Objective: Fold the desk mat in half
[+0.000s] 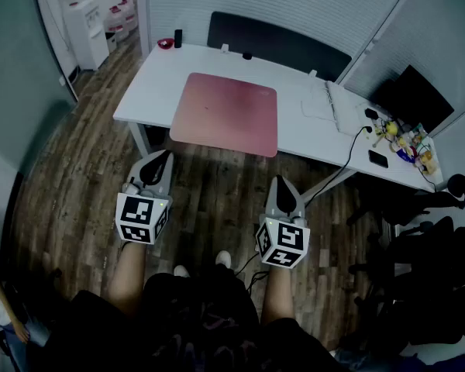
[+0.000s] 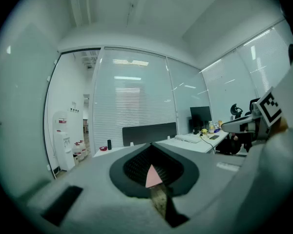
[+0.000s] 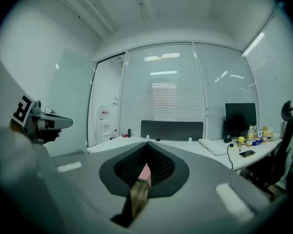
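Note:
The pink desk mat (image 1: pixel 226 113) lies flat and unfolded on the white desk (image 1: pixel 151 84), its near edge at the desk's front edge. Both grippers hover over the wooden floor, short of the desk, pointing toward it. My left gripper (image 1: pixel 161 155) is shut and holds nothing. My right gripper (image 1: pixel 281 180) is likewise shut and empty. In the left gripper view the jaws (image 2: pixel 150 145) meet, with a sliver of the pink mat (image 2: pixel 153 177) showing behind them. The right gripper view shows its jaws (image 3: pixel 147 144) closed the same way, with a strip of the mat (image 3: pixel 145 172) beyond.
A white keyboard (image 1: pixel 325 103), a phone (image 1: pixel 377 159), a cable and small toys (image 1: pixel 403 142) sit on the desk's right part, beside a dark monitor (image 1: pixel 415 95). A dark partition panel (image 1: pixel 275 45) backs the desk. Black chairs (image 1: pixel 426 231) stand at right, a water dispenser (image 1: pixel 85 29) at far left.

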Available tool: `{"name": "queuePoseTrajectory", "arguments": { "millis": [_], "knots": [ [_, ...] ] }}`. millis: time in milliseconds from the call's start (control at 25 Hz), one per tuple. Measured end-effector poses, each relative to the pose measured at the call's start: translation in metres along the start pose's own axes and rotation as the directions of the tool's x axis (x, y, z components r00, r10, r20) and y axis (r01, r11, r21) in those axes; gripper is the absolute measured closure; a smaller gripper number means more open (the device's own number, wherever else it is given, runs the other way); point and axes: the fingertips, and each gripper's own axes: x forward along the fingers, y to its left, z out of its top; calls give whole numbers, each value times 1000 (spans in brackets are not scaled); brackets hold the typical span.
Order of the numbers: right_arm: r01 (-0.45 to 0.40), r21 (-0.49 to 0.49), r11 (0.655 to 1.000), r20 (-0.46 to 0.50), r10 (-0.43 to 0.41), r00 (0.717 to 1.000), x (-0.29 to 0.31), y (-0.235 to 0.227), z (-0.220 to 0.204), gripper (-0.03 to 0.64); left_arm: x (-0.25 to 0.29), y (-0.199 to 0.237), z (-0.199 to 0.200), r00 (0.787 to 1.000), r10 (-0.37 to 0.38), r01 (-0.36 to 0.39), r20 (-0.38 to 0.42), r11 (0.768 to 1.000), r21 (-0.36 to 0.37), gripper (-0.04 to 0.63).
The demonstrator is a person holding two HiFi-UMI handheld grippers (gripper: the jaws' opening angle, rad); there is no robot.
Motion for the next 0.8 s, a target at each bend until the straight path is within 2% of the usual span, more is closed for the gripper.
{"name": "queuePoseTrajectory", "arguments": {
  "millis": [800],
  "knots": [
    [35, 8, 999, -5, -35, 999, -12, 8, -8, 622, -8, 2, -11, 999, -29, 29, -16, 1000, -1, 594]
  ]
}}
